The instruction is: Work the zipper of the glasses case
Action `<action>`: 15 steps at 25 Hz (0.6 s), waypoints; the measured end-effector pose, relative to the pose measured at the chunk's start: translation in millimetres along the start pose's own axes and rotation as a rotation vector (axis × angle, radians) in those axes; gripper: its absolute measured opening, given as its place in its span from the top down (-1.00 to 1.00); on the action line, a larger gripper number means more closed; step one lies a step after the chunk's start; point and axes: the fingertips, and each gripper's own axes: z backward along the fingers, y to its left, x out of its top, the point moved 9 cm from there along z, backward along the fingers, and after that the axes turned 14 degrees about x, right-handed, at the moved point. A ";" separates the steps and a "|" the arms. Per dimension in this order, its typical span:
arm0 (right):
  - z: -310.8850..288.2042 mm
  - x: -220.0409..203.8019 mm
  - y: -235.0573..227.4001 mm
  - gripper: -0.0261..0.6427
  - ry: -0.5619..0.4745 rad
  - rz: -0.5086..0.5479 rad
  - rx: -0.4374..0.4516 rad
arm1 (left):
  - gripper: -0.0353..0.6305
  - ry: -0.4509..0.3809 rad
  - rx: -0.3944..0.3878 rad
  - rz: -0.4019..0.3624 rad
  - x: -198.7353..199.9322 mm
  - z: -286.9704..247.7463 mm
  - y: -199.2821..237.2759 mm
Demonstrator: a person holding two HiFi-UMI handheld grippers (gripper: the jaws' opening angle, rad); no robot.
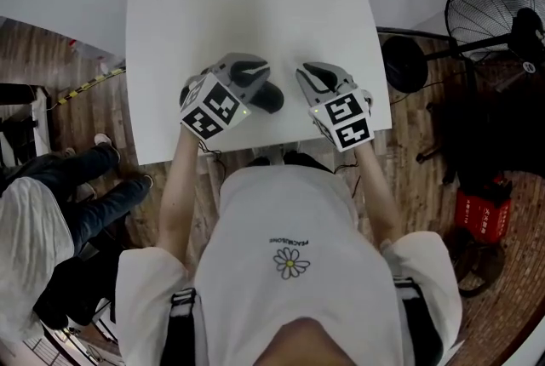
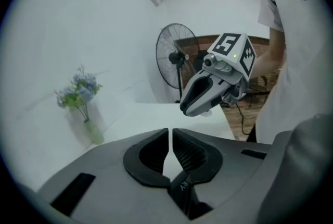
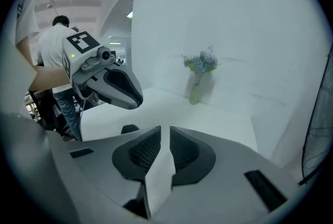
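Jaws of the left gripper are drawn nearly together, with only a thin slit left, and nothing is caught between them; bare white table is seen through the gap. The gripper is held above the table's near edge. Just to its right the glasses case is found, a dark rounded shape lying on the table between the two grippers, its left end hidden under the left gripper's snout. Its long axis appears to be laid roughly across the table, left to right, with the visible rounded end pointed toward the right gripper; the zipper and its pull cannot be made out. That gripper's jaws are parted a little wider, and nothing is held there either. The case is judged untouched, the step in hand being the approach. Next, the case would need to be steadied by one gripper while the small pull is found and pinched by the other, then drawn along the seam.
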 end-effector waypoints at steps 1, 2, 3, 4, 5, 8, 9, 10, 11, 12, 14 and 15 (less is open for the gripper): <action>5.5 12.1 -4.7 0.79 -0.035 0.025 -0.033 | 0.80 -0.034 0.050 0.010 10.4 4.3 7.1; 11.0 24.4 -9.1 0.82 -0.075 0.048 -0.065 | 0.83 -0.073 0.101 0.031 21.2 9.0 14.1; 16.7 36.7 -13.1 0.84 -0.120 0.068 -0.098 | 0.84 -0.117 0.154 0.060 32.0 14.3 20.9; 22.7 48.6 -16.5 0.87 -0.169 0.084 -0.132 | 0.84 -0.165 0.209 0.099 42.6 20.3 27.3; 28.9 60.0 -19.1 0.88 -0.220 0.096 -0.165 | 0.84 -0.220 0.271 0.146 52.7 27.4 33.3; 49.1 88.4 -21.0 0.89 -0.379 0.114 -0.254 | 0.84 -0.395 0.480 0.297 76.4 51.1 45.5; 55.3 96.0 -19.8 0.89 -0.428 0.118 -0.277 | 0.84 -0.438 0.547 0.329 81.6 58.4 46.7; 60.6 102.4 -18.2 0.89 -0.471 0.121 -0.298 | 0.84 -0.472 0.607 0.351 86.0 65.1 46.7; 64.8 107.1 -16.5 0.89 -0.505 0.124 -0.317 | 0.84 -0.502 0.662 0.371 89.8 71.3 45.9; 68.1 110.4 -14.9 0.89 -0.531 0.128 -0.336 | 0.84 -0.530 0.712 0.392 93.1 76.9 44.7; 71.9 113.3 -11.7 0.89 -0.564 0.142 -0.370 | 0.84 -0.558 0.794 0.431 94.7 86.8 41.1; 73.0 113.2 -9.8 0.90 -0.573 0.148 -0.382 | 0.84 -0.560 0.825 0.443 93.0 91.4 39.0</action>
